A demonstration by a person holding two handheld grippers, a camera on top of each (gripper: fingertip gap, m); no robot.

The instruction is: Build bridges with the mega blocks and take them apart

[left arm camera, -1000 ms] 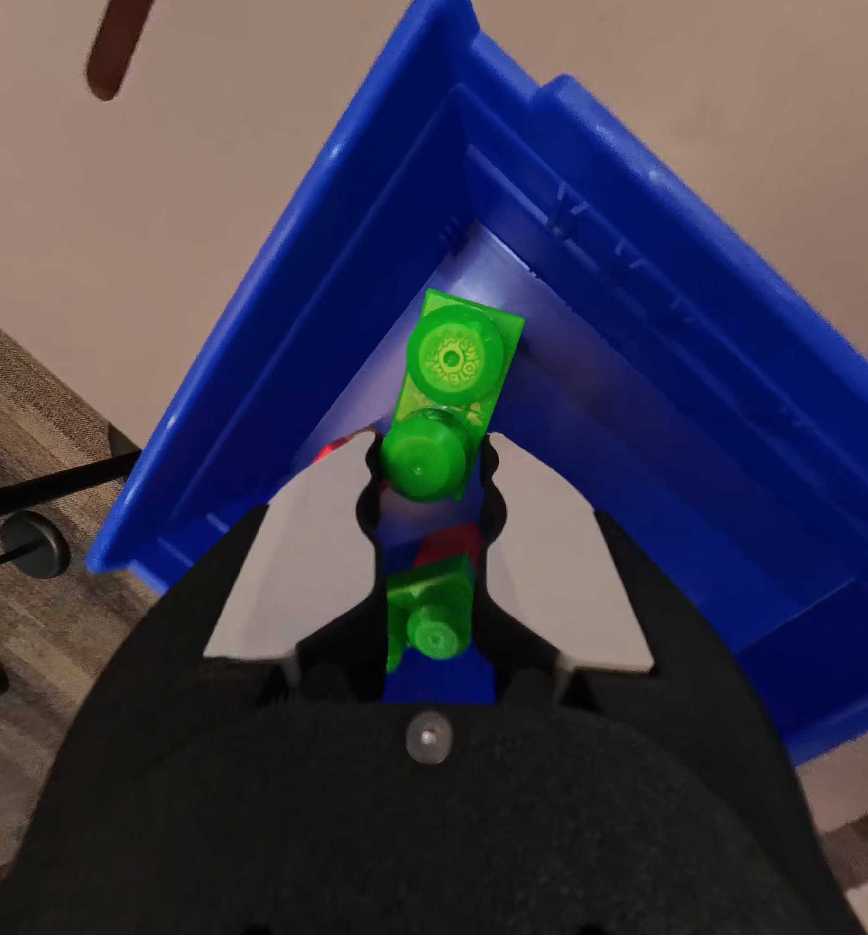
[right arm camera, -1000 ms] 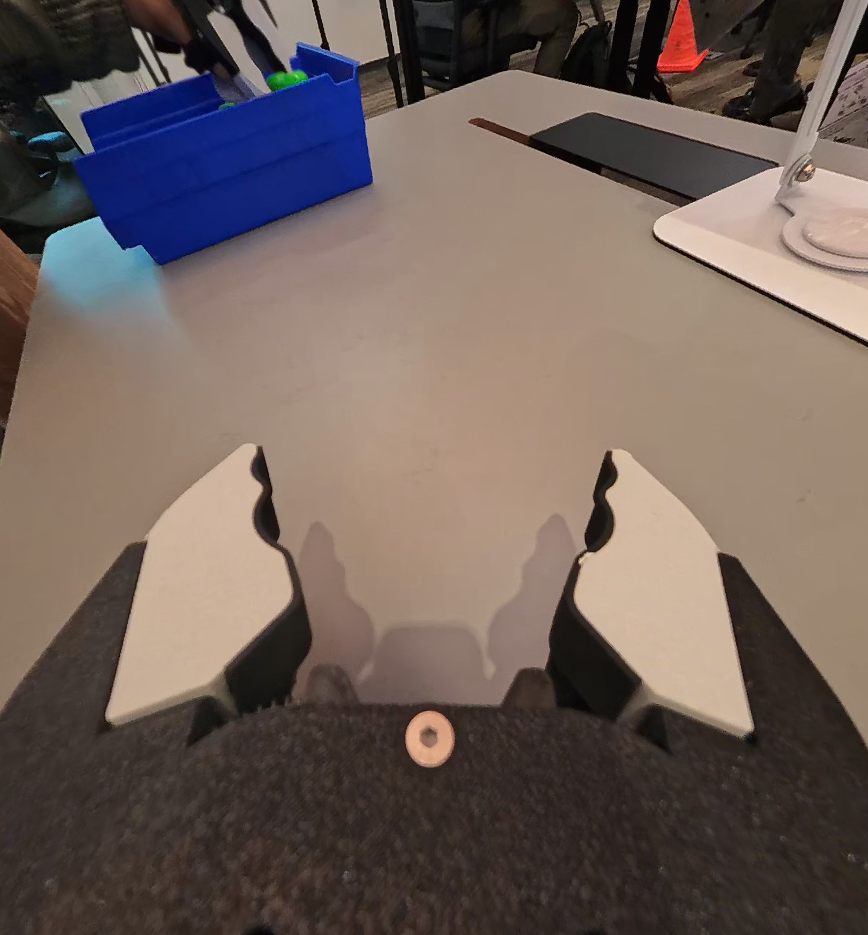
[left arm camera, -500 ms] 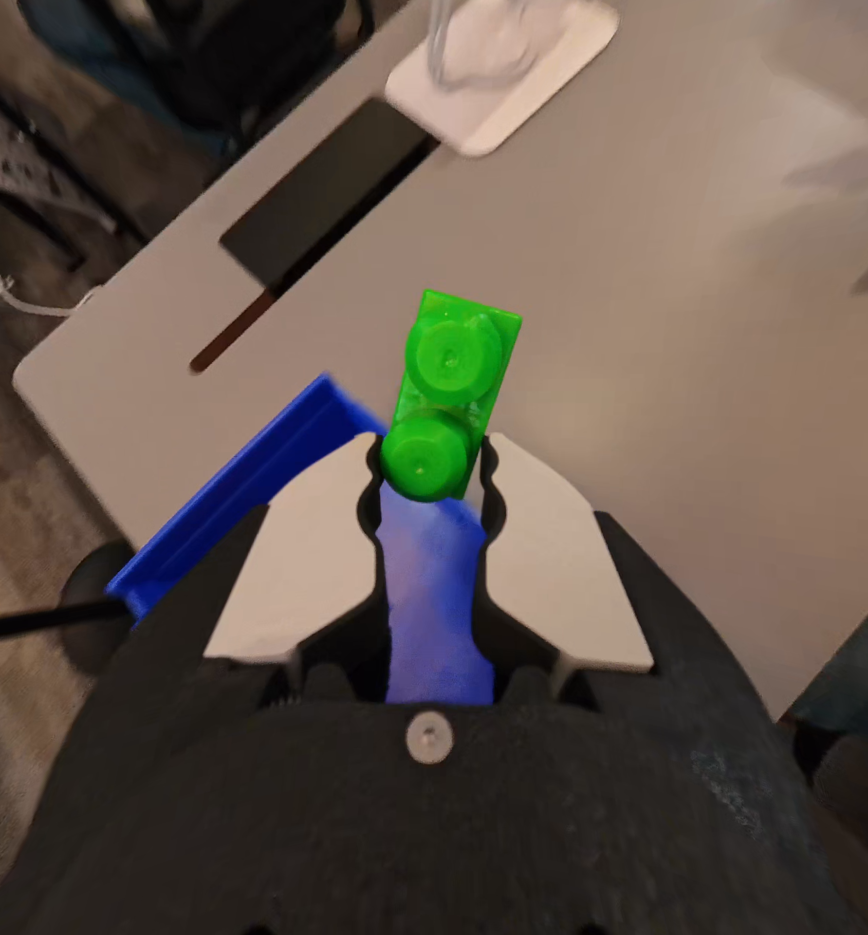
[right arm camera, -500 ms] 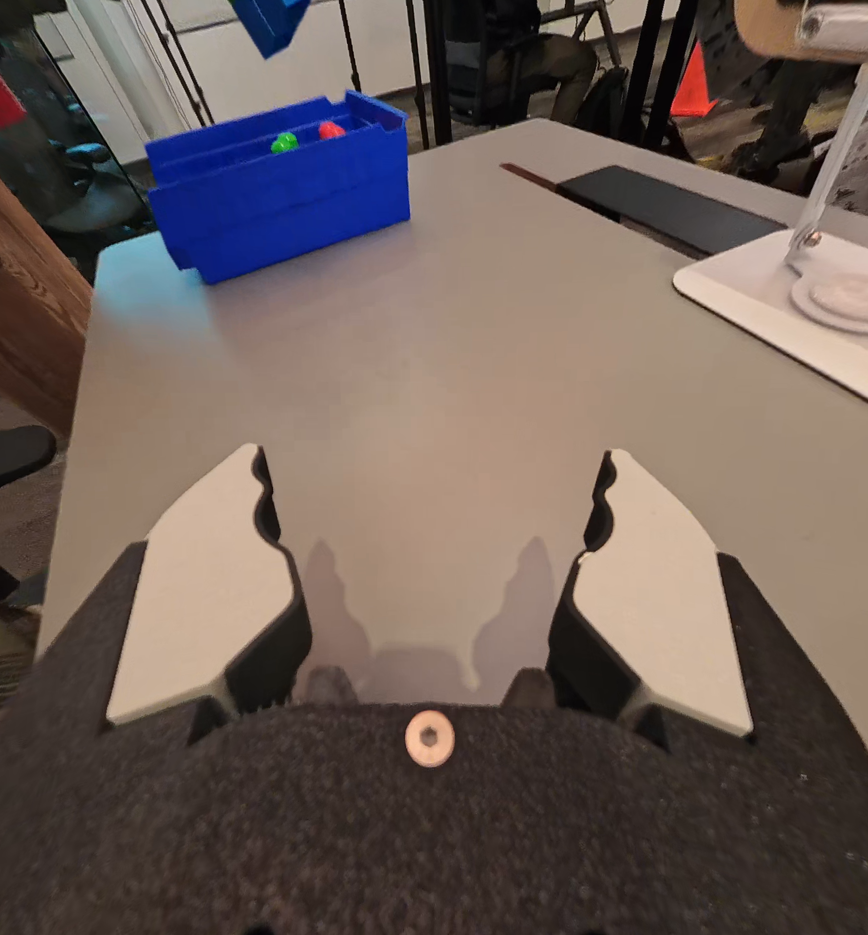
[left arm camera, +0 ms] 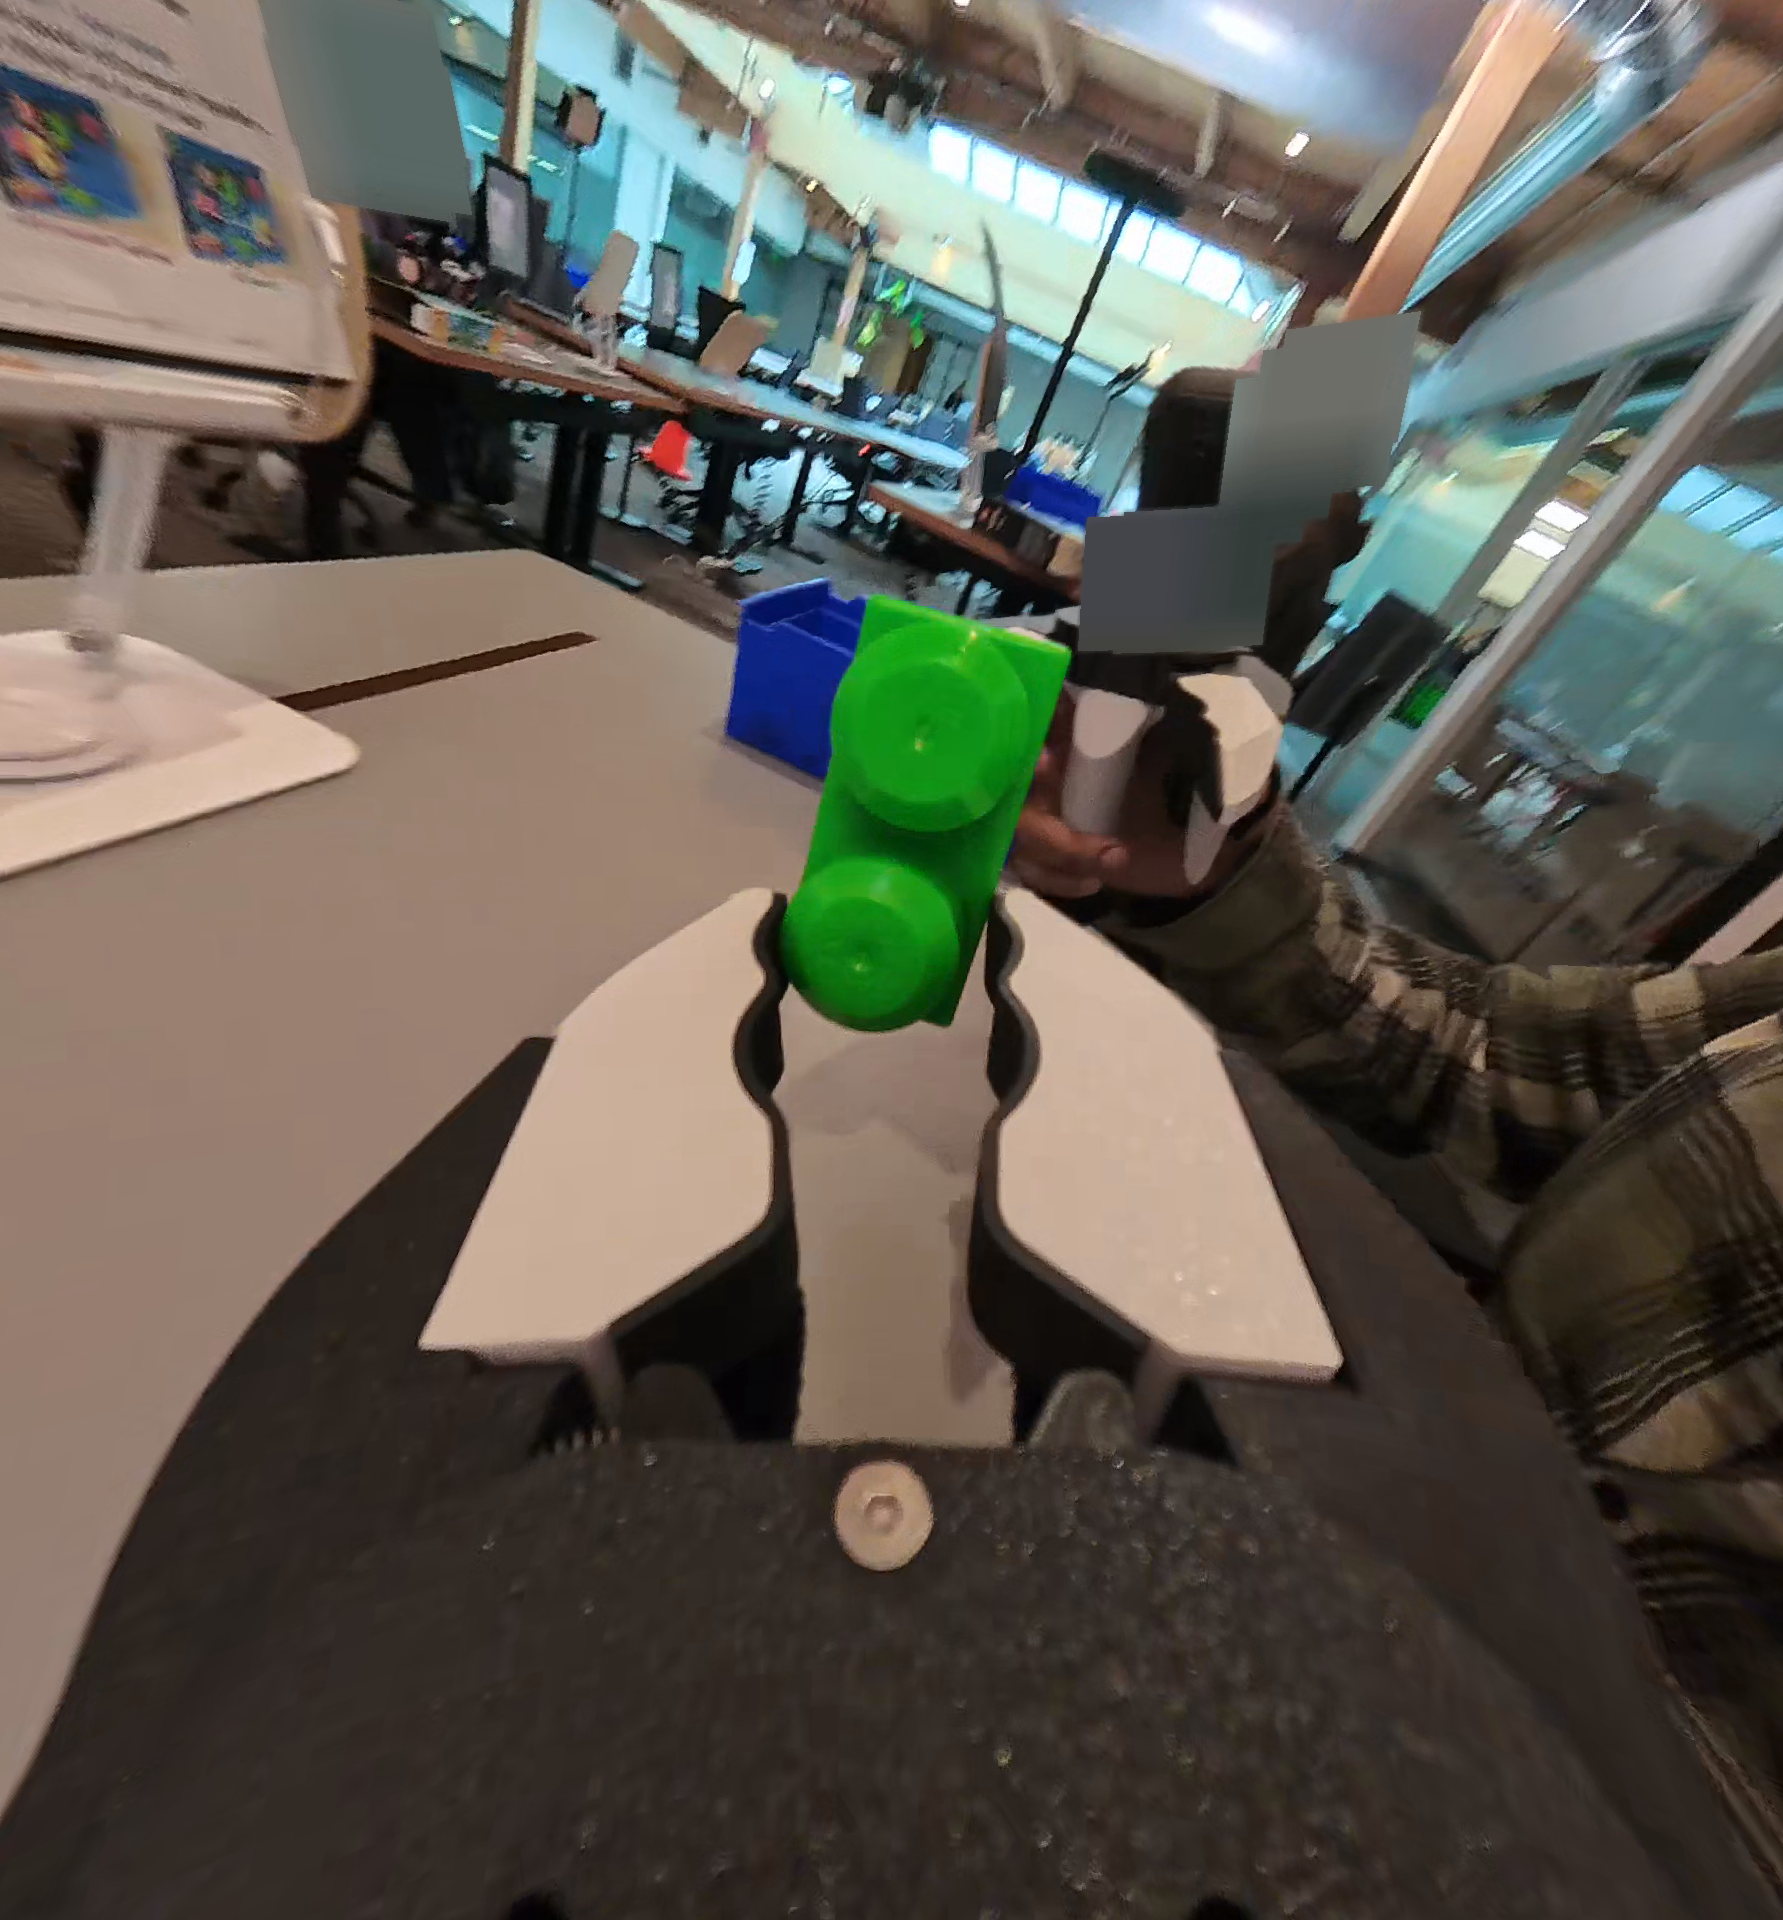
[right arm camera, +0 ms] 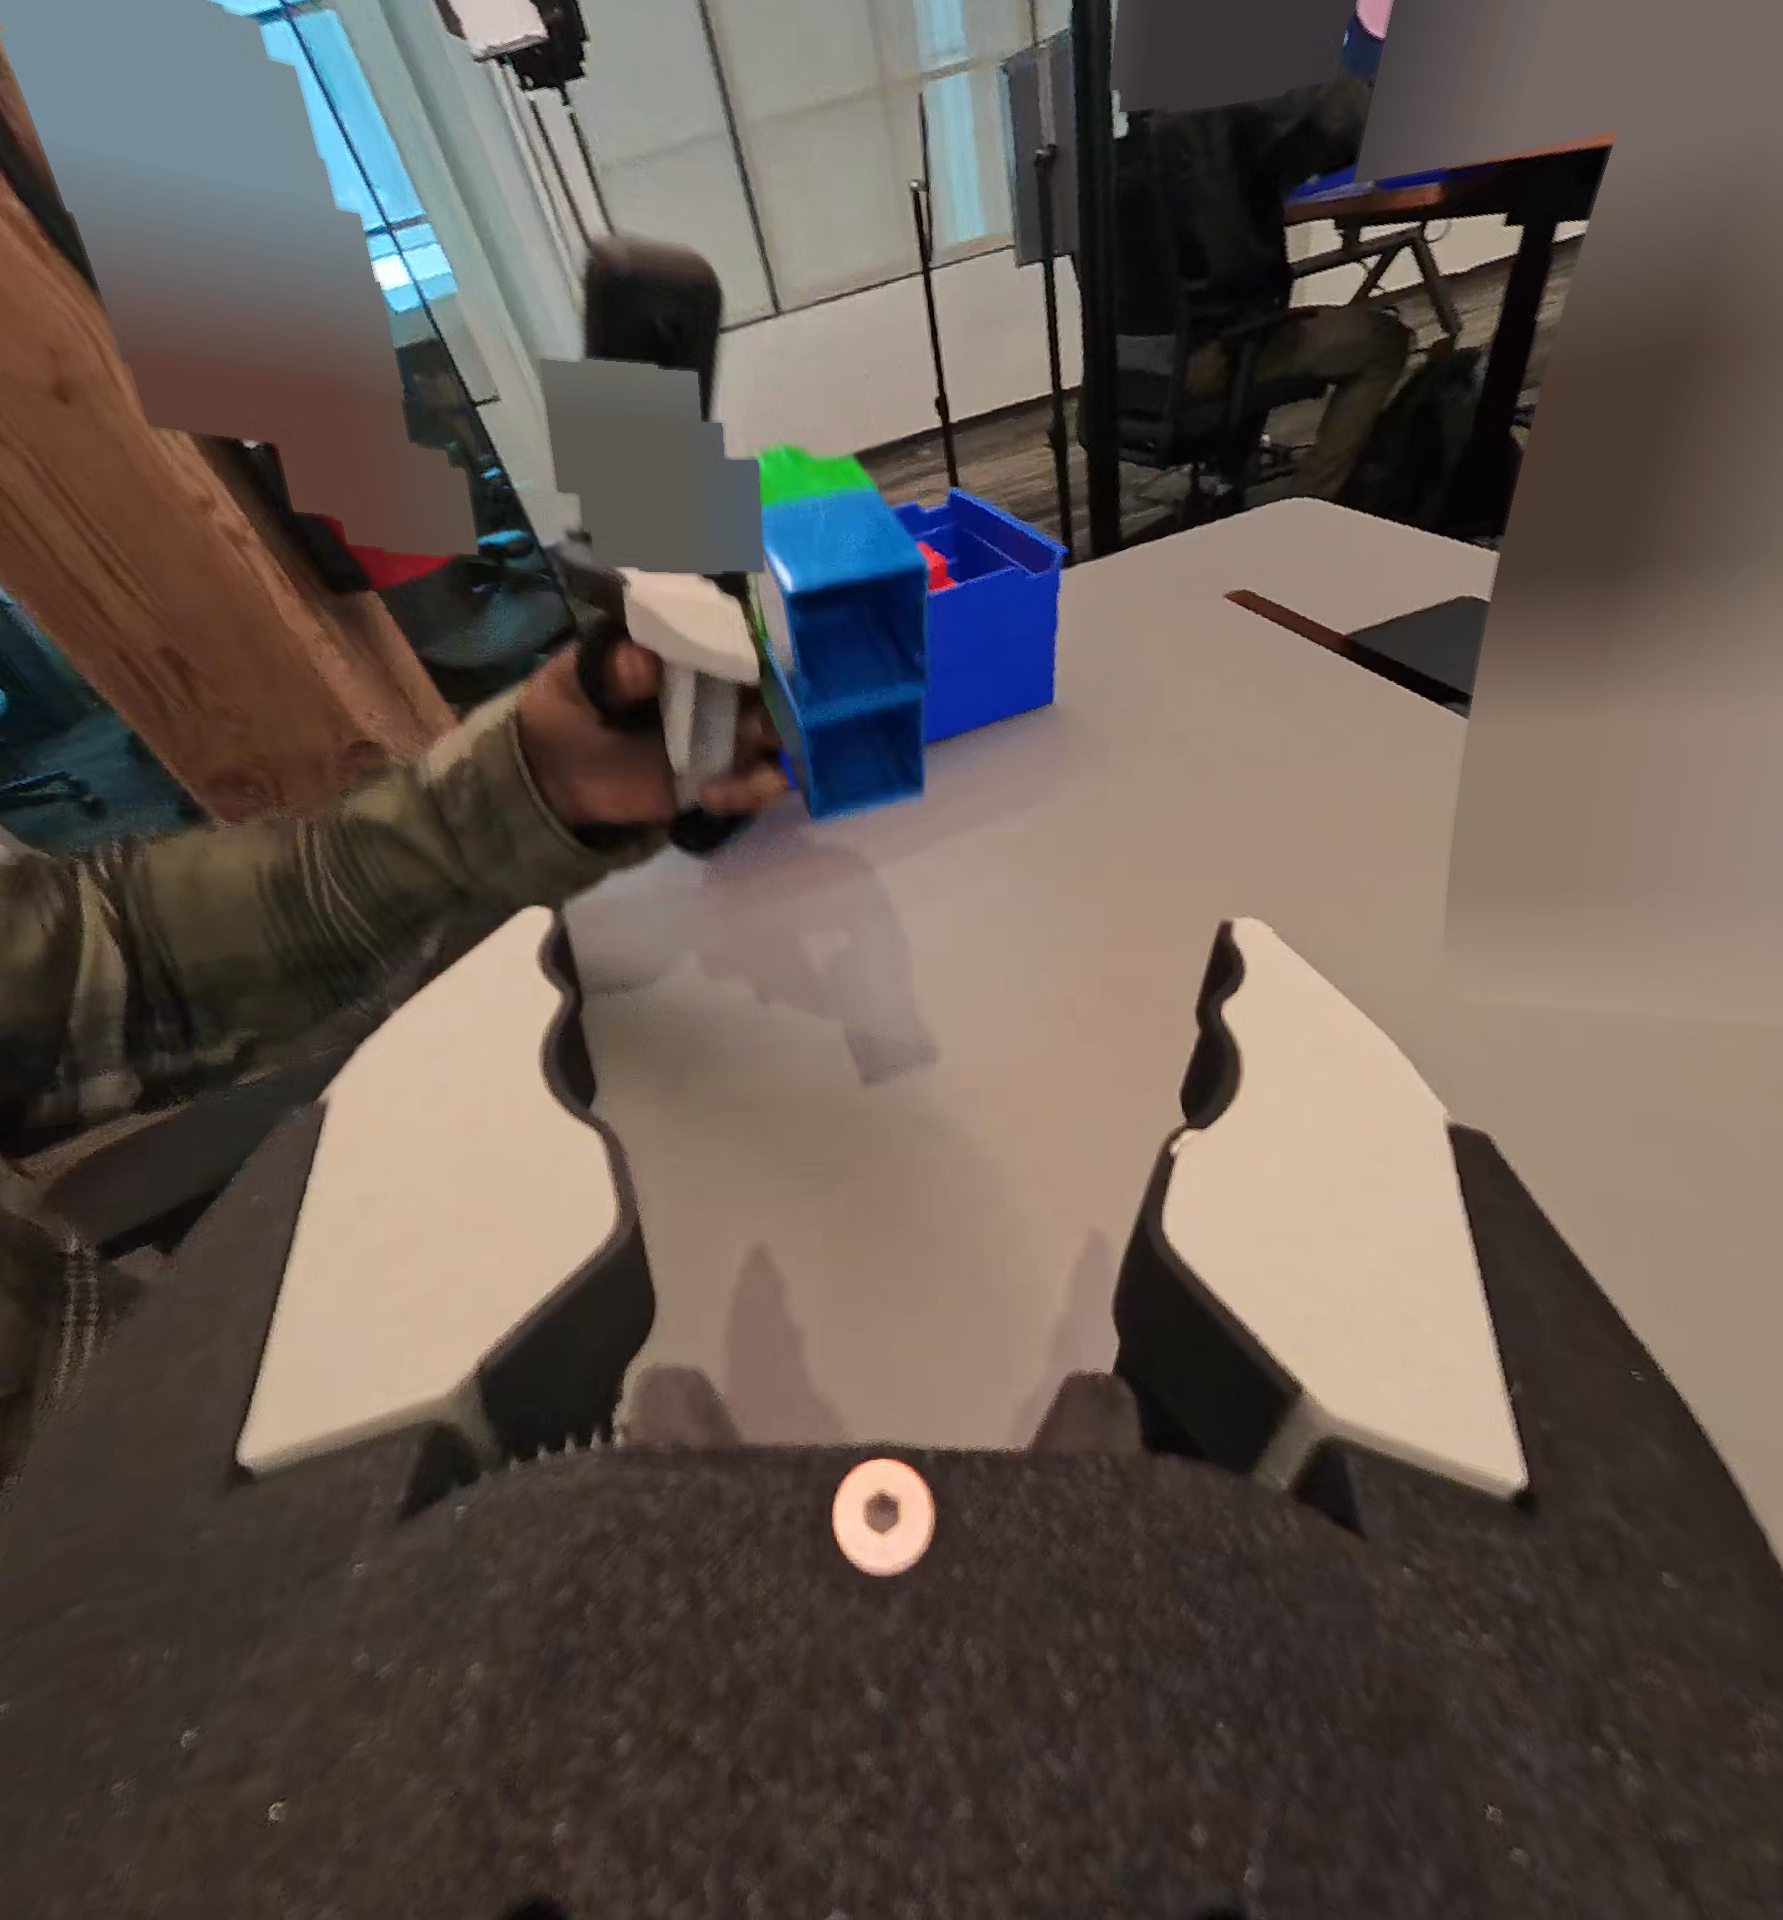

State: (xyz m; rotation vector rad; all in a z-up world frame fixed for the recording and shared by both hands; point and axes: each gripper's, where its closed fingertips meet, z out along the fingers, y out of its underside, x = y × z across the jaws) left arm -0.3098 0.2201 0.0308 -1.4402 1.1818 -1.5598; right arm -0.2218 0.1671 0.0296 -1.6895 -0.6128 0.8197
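Green plastic fills the left wrist view: a two-stud green block (left arm camera: 918, 805) is pinched at its near end between the left gripper's (left arm camera: 882, 961) white fingers, raised above the grey table (left arm camera: 347, 935). Beyond the block sits a blue bin (left arm camera: 778, 681). Farther right, a hand (left arm camera: 1084, 852) holds the right gripper.

From the right wrist view, the right gripper (right arm camera: 892, 1029) stands spread wide, holding nothing, above the table. Ahead and left, the left gripper carries the block, whose hollow underside looks blue here, with the bin just behind.

Bare grey table (right arm camera: 1126, 935) ahead; blue bin (right arm camera: 991, 634) blocks only the far corner
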